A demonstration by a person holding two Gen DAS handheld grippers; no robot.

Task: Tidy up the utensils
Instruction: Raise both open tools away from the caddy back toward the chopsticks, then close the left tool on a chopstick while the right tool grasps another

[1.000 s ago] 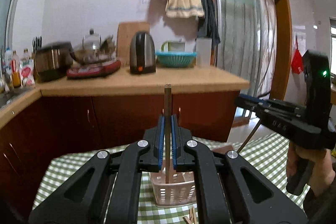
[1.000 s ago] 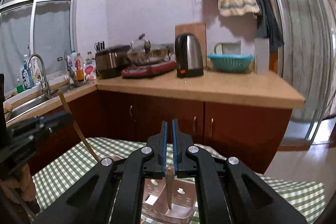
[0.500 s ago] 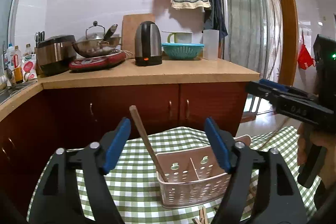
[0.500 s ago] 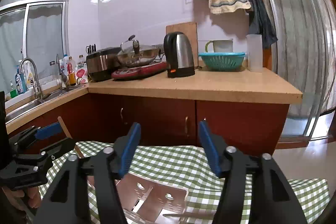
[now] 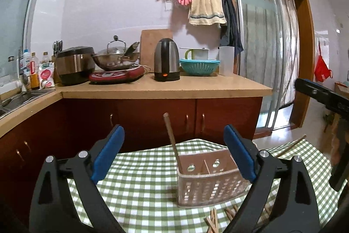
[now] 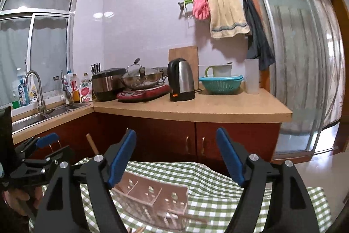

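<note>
A pale pink perforated utensil basket [image 5: 207, 180] with compartments stands on the green checked tablecloth [image 5: 139, 185]. A wooden stick [image 5: 172, 141] leans upright in its left compartment. My left gripper [image 5: 174, 154] is open and empty, just in front of the basket. My right gripper [image 6: 175, 158] is open and empty above the same basket [image 6: 152, 198]; the stick's top [image 6: 91, 144] shows to its left. A thin utensil [image 6: 192, 217] lies by the basket's near right side. Loose wooden sticks [image 5: 213, 220] lie on the cloth in front.
A wooden counter [image 5: 163, 86] with red-brown cabinets runs behind the table, carrying a kettle [image 5: 166, 59], wok, rice cooker and teal colander. A sink [image 6: 39, 113] is at the left. A glass sliding door [image 6: 305, 80] is at the right.
Both grippers were shut on utensils held over the basket. Both have opened and drawn back; the stick now leans in the basket and the right one's utensil lies beside it.
</note>
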